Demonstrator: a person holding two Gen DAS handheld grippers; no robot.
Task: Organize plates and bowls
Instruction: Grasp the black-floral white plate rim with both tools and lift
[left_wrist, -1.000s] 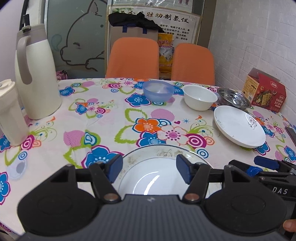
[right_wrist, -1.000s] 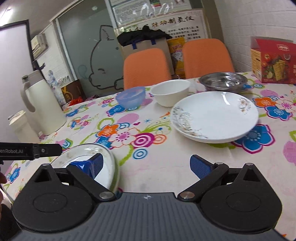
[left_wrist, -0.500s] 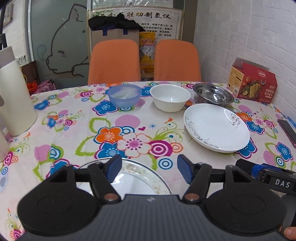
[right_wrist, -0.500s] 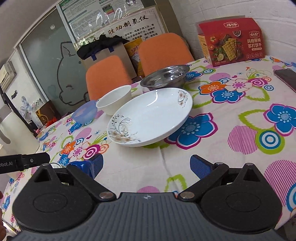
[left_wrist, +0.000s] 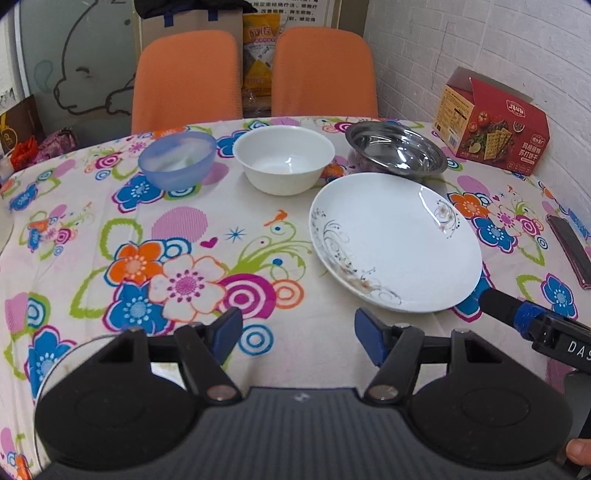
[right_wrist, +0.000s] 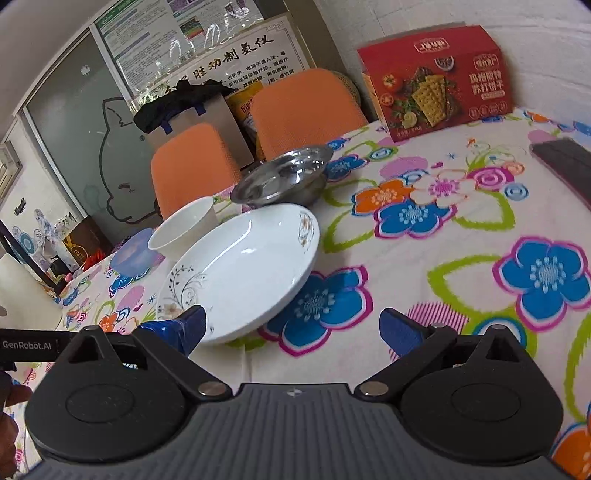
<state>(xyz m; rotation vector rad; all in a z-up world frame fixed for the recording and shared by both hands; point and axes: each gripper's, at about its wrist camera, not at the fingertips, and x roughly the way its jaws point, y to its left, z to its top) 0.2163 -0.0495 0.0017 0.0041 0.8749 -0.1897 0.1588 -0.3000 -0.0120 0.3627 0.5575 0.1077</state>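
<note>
A white plate with a floral trim (left_wrist: 397, 240) (right_wrist: 243, 273) lies on the flowered tablecloth. Behind it stand a white bowl (left_wrist: 283, 162) (right_wrist: 183, 230), a blue plastic bowl (left_wrist: 177, 159) (right_wrist: 131, 254) and a steel bowl (left_wrist: 397, 147) (right_wrist: 282, 179). My left gripper (left_wrist: 297, 334) is open, short of the plate's near left. A second plate's rim (left_wrist: 62, 363) shows under its left finger. My right gripper (right_wrist: 291, 326) is open over the plate's near rim, which lies between the fingers.
A red cracker box (left_wrist: 493, 134) (right_wrist: 439, 79) stands at the back right by the brick wall. A dark flat object (left_wrist: 570, 245) (right_wrist: 565, 162) lies at the right table edge. Two orange chairs (left_wrist: 186, 79) stand behind the table.
Both grippers moved right and forward toward the floral-trimmed plate. The near plate slid out of the left view to its lower left corner. The thermos is out of sight.
</note>
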